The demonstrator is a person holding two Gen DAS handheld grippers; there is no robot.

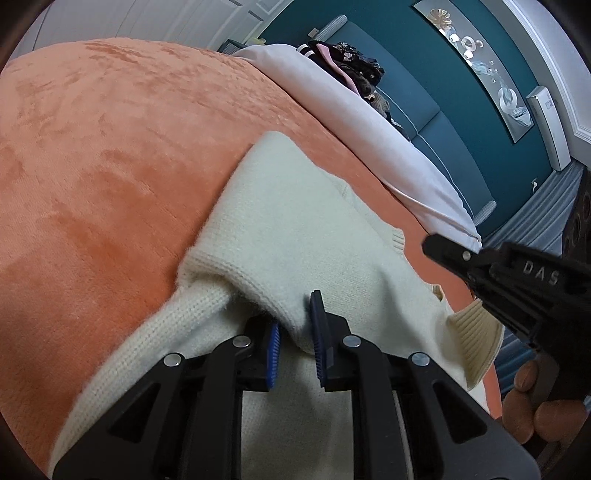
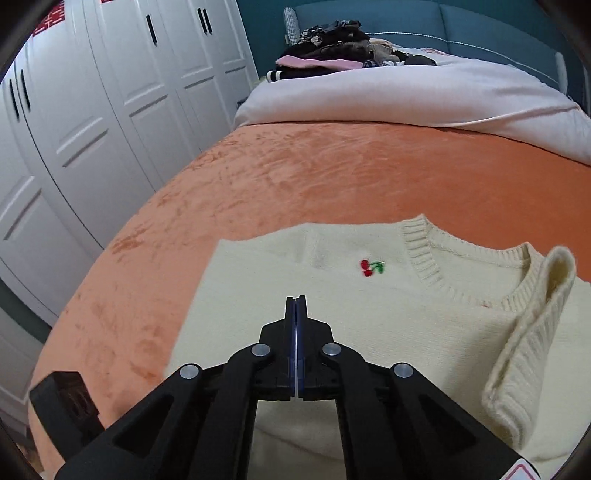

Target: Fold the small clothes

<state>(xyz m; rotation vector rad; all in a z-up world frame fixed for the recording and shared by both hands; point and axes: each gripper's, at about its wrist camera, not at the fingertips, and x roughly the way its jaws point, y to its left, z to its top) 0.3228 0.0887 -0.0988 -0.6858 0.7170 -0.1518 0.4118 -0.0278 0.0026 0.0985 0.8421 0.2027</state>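
- Left gripper: black linkage with blue ribbed pads; the jaws stand apart, and a raised fold of the cream sweater sits in the gap between them. Whether the pads press the knit cannot be told.
- Right gripper: jaws pressed fully together, blue pads meeting in a thin line, with nothing between them; it hangs over the sweater's chest area.
- In the left wrist view the right gripper enters from the right edge, its tip above the sweater's far side, and the fingers of the person's right hand wrap its handle.
- Cream sweater: knitted, lying on the orange blanket, front up, ribbed round neckline toward the far right.
- Cherry motif: small red-and-green embroidery on the chest, just left of the neckline.
- Sleeve: one ribbed cuff lies folded across the body of the sweater at the right.
- In the left wrist view another sleeve runs from the raised fold toward the lower left.
- Orange blanket: plush, covering the near part of the bed.
- White duvet: across the far part of the bed, bordering the blanket.
- Pile of dark and pink clothes: on the duvet near the teal headboard.
- White wardrobe doors: left of the bed, with dark vertical handles.
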